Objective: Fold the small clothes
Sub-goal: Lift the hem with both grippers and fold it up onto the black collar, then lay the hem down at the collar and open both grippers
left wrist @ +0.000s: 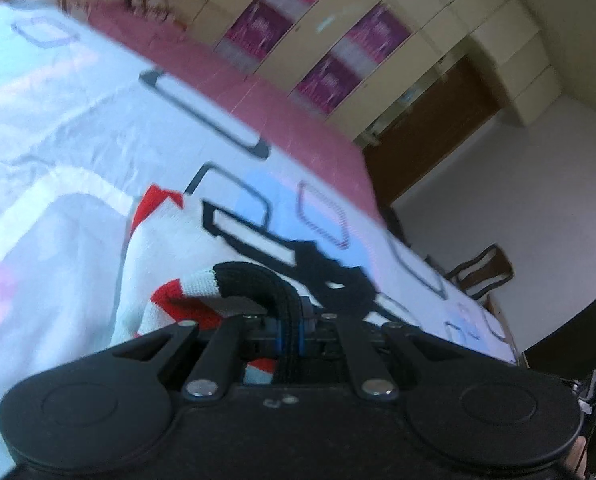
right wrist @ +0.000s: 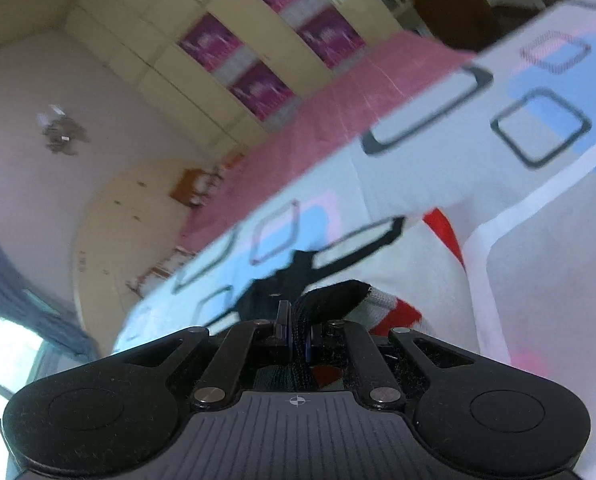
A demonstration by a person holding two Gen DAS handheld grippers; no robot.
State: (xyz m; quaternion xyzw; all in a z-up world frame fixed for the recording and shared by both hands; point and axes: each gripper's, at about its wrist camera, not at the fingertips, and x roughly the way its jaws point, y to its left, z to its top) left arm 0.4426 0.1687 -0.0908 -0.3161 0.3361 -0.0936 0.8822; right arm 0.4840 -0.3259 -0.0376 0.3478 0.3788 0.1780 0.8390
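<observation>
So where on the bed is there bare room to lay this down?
Bare patterned bedsheet stretches between the white and red garment and the pink bed edge. It is crowded near both claws, where the garment's black trim is pinched.

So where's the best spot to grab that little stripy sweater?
By its black ribbed edge, coming in from the near side over the bed. That band is thick and firm, and both tongs, left and right, are shut on it.
</observation>
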